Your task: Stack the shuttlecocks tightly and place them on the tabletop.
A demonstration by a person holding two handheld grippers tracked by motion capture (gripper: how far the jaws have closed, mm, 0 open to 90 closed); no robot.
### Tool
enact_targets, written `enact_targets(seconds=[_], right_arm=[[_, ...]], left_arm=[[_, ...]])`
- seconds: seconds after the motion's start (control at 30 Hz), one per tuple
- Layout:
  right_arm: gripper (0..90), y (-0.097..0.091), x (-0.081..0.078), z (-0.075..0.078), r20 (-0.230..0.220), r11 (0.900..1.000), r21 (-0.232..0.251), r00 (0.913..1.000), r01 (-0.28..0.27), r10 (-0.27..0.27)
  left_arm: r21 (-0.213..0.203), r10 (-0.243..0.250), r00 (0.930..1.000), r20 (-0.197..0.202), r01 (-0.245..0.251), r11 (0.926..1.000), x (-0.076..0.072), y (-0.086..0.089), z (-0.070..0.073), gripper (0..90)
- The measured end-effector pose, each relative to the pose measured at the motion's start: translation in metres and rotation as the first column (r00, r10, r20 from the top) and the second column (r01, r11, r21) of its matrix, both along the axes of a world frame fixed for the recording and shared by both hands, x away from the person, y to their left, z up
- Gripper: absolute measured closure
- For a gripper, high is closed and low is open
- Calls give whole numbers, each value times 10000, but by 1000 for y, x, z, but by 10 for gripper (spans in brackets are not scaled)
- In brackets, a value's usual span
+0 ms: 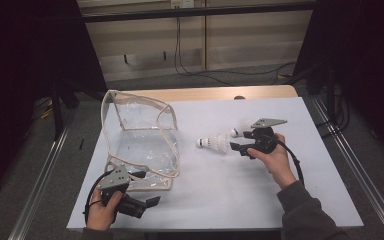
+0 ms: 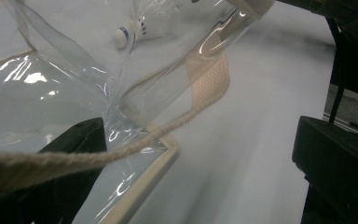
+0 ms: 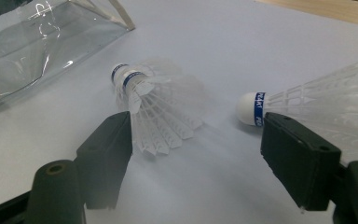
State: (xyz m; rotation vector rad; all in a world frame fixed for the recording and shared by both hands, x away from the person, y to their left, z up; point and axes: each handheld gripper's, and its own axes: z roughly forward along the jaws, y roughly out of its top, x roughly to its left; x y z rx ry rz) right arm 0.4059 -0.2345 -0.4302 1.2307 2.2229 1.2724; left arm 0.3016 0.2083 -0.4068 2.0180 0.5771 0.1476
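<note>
Two white feather shuttlecocks lie on the white table (image 1: 220,200). The nearer shuttlecock (image 1: 215,143) (image 3: 158,107) has a blue-banded cork that points toward the bag. The second shuttlecock (image 1: 240,126) (image 3: 326,98) lies just behind it. My right gripper (image 1: 241,140) (image 3: 200,135) stands open right beside them, its left jaw against the nearer one's feather skirt, gripping nothing. A clear plastic bag (image 1: 140,145) (image 2: 51,93) with beige trim stands open at the left. My left gripper (image 1: 147,187) (image 2: 200,140) sits at the bag's near corner with its jaws wide apart. The plastic drapes over one jaw, and a cord handle (image 2: 135,142) crosses in front.
The bare wooden tabletop (image 1: 205,93) shows beyond the white sheet at the back. Dark floor and metal rails (image 1: 45,165) flank the table, with cables (image 1: 220,75) on the floor behind. White surface stretches between the bag and the right hand.
</note>
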Motion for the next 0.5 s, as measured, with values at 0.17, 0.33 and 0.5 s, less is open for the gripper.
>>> enact_targets(seconds=[0.17, 0.33, 0.5], right_arm=[[199, -4, 2, 0, -15, 9997, -49, 9997, 242, -242], [175, -8, 3, -1, -1, 9987, -121, 9988, 489, -489], [162, -11, 5, -1, 48, 9976, -161, 9977, 680, -679]], left_arm=[[4, 18, 10000, -5, -18, 10000, 0, 0, 0, 31], [-16, -14, 10000, -6, 14, 10000, 0, 0, 0, 32], [5, -16, 10000, 2, 16, 10000, -1, 0, 0, 32]])
